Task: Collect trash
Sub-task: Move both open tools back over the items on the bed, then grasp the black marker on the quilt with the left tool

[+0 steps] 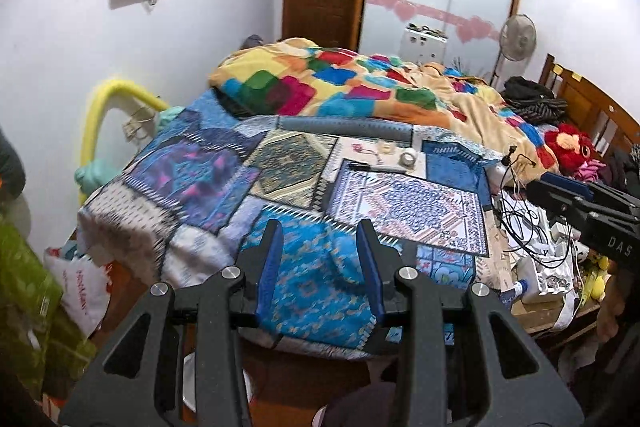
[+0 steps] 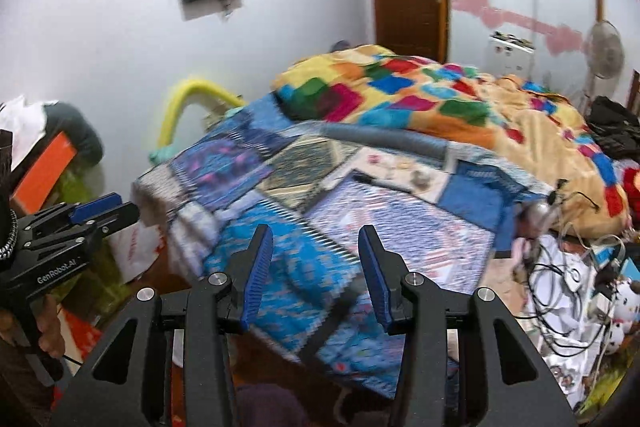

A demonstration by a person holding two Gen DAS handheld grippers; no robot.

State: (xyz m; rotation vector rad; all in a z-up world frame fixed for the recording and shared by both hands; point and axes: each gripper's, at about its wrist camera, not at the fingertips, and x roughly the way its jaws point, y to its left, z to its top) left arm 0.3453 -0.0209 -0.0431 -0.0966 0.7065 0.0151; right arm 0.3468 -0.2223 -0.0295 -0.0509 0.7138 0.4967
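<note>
Both black two-finger grippers with blue pads, left gripper (image 1: 320,239) and right gripper (image 2: 316,247), hang spread and empty above the blue patchwork bedspread (image 1: 224,187); small litter (tape roll (image 1: 408,159), black pen (image 1: 360,166)) lies on its far side.

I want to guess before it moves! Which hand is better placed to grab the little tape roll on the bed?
Probably the right. Both grippers, left gripper and right gripper, are open and empty above the near edge of the bed. The tape roll lies toward the right side, nearer the right gripper. It's a close call.
</note>
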